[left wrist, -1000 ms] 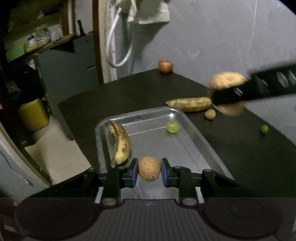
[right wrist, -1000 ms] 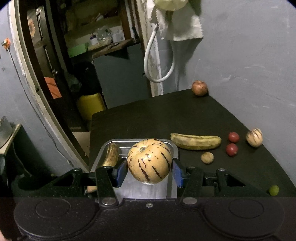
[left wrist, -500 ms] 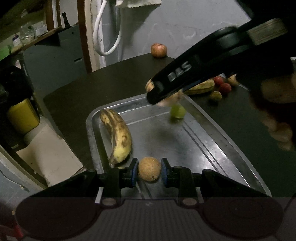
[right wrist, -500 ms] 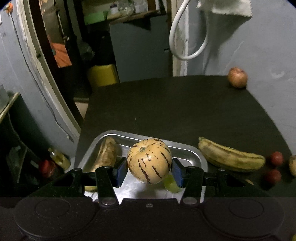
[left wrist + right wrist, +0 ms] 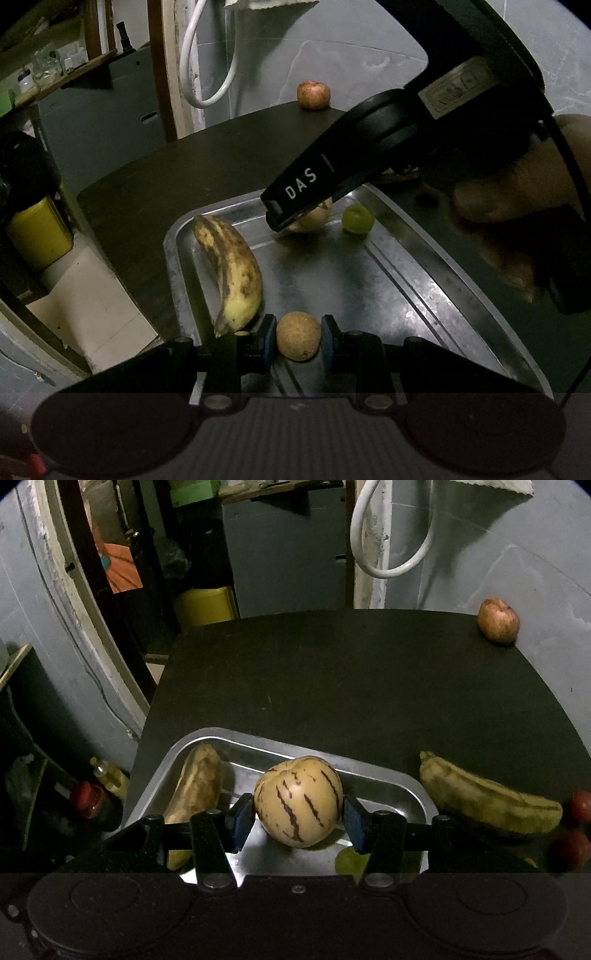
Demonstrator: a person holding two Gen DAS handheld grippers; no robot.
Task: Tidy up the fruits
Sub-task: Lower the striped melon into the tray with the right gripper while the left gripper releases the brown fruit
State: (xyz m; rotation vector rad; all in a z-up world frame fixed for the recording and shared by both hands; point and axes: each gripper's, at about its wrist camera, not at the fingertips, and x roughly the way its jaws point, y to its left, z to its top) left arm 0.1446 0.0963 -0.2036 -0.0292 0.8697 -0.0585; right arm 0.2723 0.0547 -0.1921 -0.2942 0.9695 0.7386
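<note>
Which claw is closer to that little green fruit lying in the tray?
Right. The right claw, gripping the striped melon, hangs just beside the green fruit; the left claw, holding a small brown fruit, is at the tray's near end.

White letters "DAS" followed by a short upright stroke stand on the black finger of the right gripper (image 5: 300,218). Higher on its body a pale label (image 5: 458,88) carries print, probably text, too blurred to read.

We have brought the right hand-held gripper (image 5: 298,818) with the striped fruit (image 5: 297,801) down over the tray (image 5: 388,781), beside the green fruit (image 5: 357,219).
</note>
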